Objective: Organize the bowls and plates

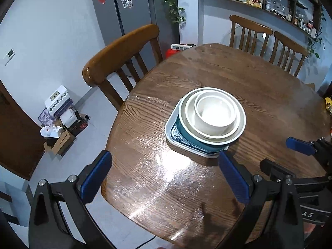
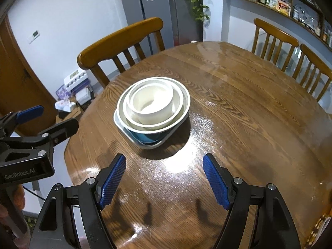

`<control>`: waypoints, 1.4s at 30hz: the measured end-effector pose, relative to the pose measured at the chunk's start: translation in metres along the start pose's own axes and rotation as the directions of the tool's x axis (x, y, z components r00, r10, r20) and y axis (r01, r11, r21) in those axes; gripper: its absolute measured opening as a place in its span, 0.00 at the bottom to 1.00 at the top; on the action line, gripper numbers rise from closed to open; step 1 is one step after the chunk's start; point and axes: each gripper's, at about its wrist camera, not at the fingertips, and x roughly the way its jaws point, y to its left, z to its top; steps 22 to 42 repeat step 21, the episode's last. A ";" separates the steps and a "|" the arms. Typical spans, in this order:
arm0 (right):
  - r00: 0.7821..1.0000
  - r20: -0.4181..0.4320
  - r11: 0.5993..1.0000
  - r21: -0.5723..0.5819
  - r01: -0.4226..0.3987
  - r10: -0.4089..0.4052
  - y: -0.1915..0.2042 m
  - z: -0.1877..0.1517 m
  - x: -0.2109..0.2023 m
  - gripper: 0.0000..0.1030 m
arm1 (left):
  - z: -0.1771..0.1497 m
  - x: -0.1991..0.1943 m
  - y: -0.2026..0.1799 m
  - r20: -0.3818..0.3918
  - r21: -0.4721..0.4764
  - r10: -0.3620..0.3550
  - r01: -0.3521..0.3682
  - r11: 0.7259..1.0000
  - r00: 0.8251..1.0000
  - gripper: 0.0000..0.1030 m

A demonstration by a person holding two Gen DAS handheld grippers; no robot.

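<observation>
Both grippers same build: left gripper (image 1: 165, 179) and right gripper (image 2: 164, 181) have matte black angular arms with triangular cutouts, blue cross-hatched pads (image 2: 112, 183) on the fingers, silver round screw heads (image 1: 72, 178) at the pivots. White "GenRobot.AI" lettering (image 2: 19, 174) on the left unit's black body. Bit of skin (image 2: 17, 197) visible at its handle.

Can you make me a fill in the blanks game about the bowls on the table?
1. The smallest bowl in the stack is colored ____.
2. The stack sits on a ____ table.
3. The left gripper and right gripper are both ____.
4. The teal bowl sits ____ the white bowls.

Answers: white; wooden; open; under
</observation>
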 end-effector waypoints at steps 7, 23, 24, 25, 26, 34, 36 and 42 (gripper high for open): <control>1.000 0.008 1.000 -0.004 0.016 -0.016 -0.001 0.002 0.002 0.75 | 0.000 0.002 -0.001 0.000 0.018 0.010 -0.010 1.000 1.000 0.99; 1.000 0.005 1.000 0.003 0.013 -0.013 -0.003 0.009 0.005 0.75 | 0.000 0.007 -0.005 -0.015 0.021 -0.011 0.011 1.000 1.000 0.99; 1.000 0.005 1.000 0.003 0.013 -0.013 -0.003 0.009 0.005 0.75 | 0.000 0.007 -0.005 -0.015 0.021 -0.011 0.011 1.000 1.000 0.99; 1.000 0.005 1.000 0.003 0.013 -0.013 -0.003 0.009 0.005 0.75 | 0.000 0.007 -0.005 -0.015 0.021 -0.011 0.011 1.000 1.000 0.99; 1.000 0.005 1.000 0.003 0.013 -0.013 -0.003 0.009 0.005 0.75 | 0.000 0.007 -0.005 -0.015 0.021 -0.011 0.011 1.000 1.000 0.99; 1.000 0.005 1.000 0.003 0.013 -0.013 -0.003 0.009 0.005 0.75 | 0.000 0.007 -0.005 -0.015 0.021 -0.011 0.011 1.000 1.000 0.99; 1.000 0.005 1.000 0.003 0.013 -0.013 -0.003 0.009 0.005 0.75 | 0.000 0.007 -0.005 -0.015 0.021 -0.011 0.011 1.000 1.000 0.99; 1.000 0.005 1.000 0.003 0.013 -0.013 -0.003 0.009 0.005 0.75 | 0.000 0.007 -0.005 -0.015 0.021 -0.011 0.011 1.000 1.000 0.99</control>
